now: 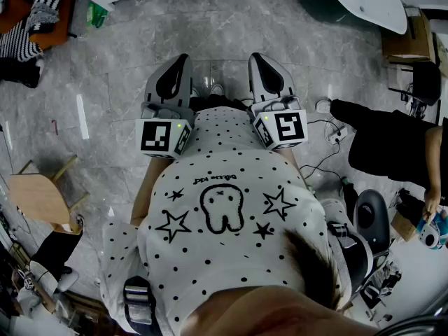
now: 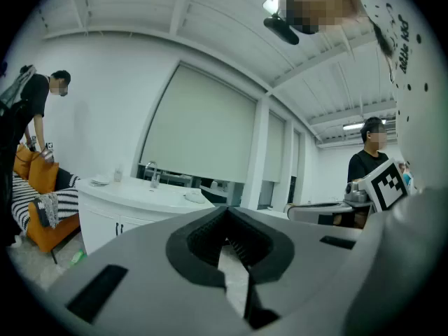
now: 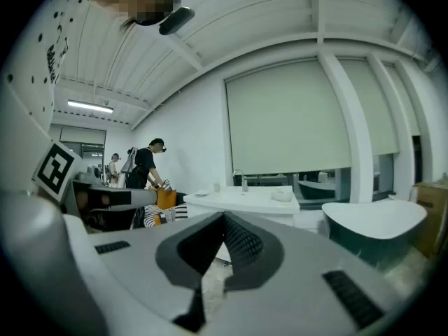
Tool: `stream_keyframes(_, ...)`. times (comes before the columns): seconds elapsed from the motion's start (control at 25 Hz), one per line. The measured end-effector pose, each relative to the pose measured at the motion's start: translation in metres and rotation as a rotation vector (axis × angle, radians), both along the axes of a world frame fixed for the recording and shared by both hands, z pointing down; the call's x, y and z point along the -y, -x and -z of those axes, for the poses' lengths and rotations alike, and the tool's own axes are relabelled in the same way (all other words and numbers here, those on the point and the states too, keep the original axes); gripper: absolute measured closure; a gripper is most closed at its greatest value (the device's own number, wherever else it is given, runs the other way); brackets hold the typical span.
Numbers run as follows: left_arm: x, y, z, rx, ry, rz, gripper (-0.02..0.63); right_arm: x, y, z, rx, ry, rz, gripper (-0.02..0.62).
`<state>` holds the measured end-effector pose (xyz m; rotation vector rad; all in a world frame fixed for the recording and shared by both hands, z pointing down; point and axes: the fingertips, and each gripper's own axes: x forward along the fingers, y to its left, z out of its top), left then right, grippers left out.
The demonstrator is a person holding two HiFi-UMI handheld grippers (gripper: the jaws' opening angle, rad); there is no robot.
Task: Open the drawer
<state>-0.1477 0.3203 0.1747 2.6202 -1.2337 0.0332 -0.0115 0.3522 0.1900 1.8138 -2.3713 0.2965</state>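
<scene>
I hold both grippers level in front of my chest, side by side above a grey marble floor point(image 1: 217, 40). The left gripper point(image 1: 183, 57) is shut with nothing in it, and in the left gripper view point(image 2: 227, 210) its pads meet. The right gripper point(image 1: 255, 56) is likewise shut and empty, its tips touching point(image 3: 224, 216). Both point toward a white vanity cabinet point(image 2: 133, 208) with a sink and tap point(image 3: 243, 182), some way off. Two dark handles point(image 2: 119, 227) show on the cabinet front. No drawer shows plainly in any view.
An orange seat with striped cloth point(image 1: 31, 19) stands at far left, and a wooden stool point(image 1: 42, 194) at near left. A dark green tub point(image 3: 371, 233) sits right of the vanity. A person in black point(image 1: 388, 149) stands to my right, with cables point(image 1: 329, 135) on the floor.
</scene>
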Motion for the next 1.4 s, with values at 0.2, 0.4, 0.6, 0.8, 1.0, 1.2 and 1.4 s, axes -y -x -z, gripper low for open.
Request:
stream_keyframes(0.2, -0.001, 0.0, 0.001, 0.001, -0.011, -0.004, 0.601, -0.001, 0.001, 0.002, -0.003, -0.007, 0.009, 0.581)
stream_keyframes(0.4, 0.001, -0.006, -0.001, -0.007, -0.006, -0.004, 0.601, 0.002, -0.004, 0.0, -0.013, -0.007, 0.015, 0.581)
stream_keyframes(0.6, 0.003, -0.013, -0.001, -0.008, -0.003, -0.003, 0.601, 0.003, -0.011, 0.0, -0.018, -0.002, 0.012, 0.581)
stream_keyframes(0.8, 0.006, -0.016, -0.003, -0.007, 0.007, 0.004, 0.601, 0.004, -0.016, -0.003, 0.003, 0.008, 0.019, 0.581)
stream_keyframes(1.0, 0.01, -0.021, -0.011, -0.007, 0.03, 0.025, 0.601, 0.009, -0.029, -0.01, 0.079, 0.026, 0.006, 0.581)
stream_keyframes(1.2, 0.017, -0.017, -0.024, -0.006, 0.06, 0.024, 0.601, 0.015, -0.025, -0.023, 0.069, 0.051, 0.01, 0.581)
stream_keyframes(1.4, 0.055, -0.018, -0.027, -0.012, 0.081, 0.023, 0.601, 0.044, -0.033, -0.028, 0.062, 0.08, -0.025, 0.581)
